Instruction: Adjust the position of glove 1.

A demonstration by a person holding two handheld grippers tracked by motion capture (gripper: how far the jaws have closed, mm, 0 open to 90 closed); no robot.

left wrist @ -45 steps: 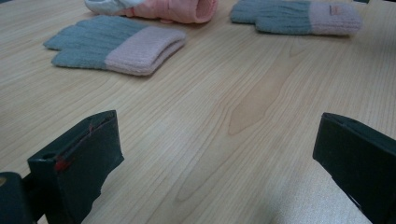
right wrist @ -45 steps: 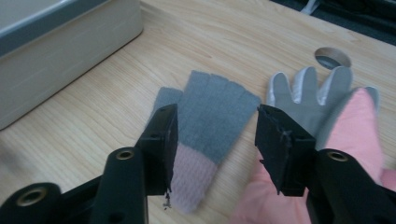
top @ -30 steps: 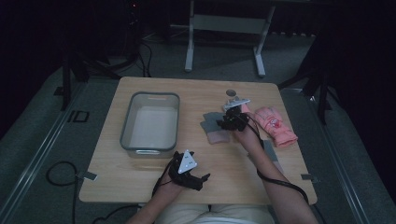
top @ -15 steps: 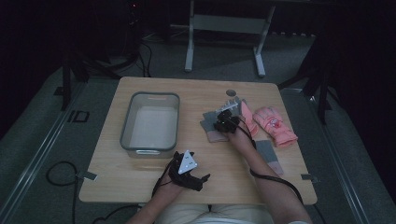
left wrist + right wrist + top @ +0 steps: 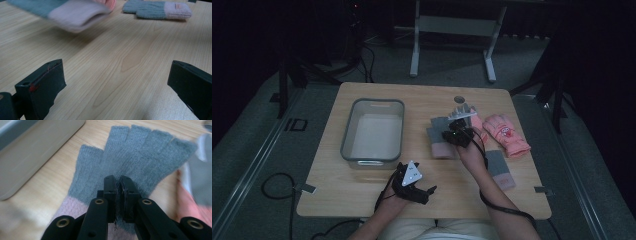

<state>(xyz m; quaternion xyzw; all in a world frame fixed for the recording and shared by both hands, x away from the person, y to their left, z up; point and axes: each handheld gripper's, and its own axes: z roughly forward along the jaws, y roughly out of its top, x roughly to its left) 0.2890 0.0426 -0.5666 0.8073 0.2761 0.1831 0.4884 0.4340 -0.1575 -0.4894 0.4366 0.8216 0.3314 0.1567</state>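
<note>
Right gripper (image 5: 119, 181) has just closed its jaws, pinching the grey glove (image 5: 130, 157) mid-palm for lifting toward the bin (image 5: 373, 131); left gripper (image 5: 413, 182) idles open at the table's near edge.

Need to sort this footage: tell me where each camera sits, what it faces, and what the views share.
High view: above the table, looking forward and down; forearms, both grippers.
Left gripper view: low over the table; open jaws, second glove beyond.
Right gripper view: over the grey-and-pink glove; jaws just closed on its knit.
Shared: that glove, bin.
</note>
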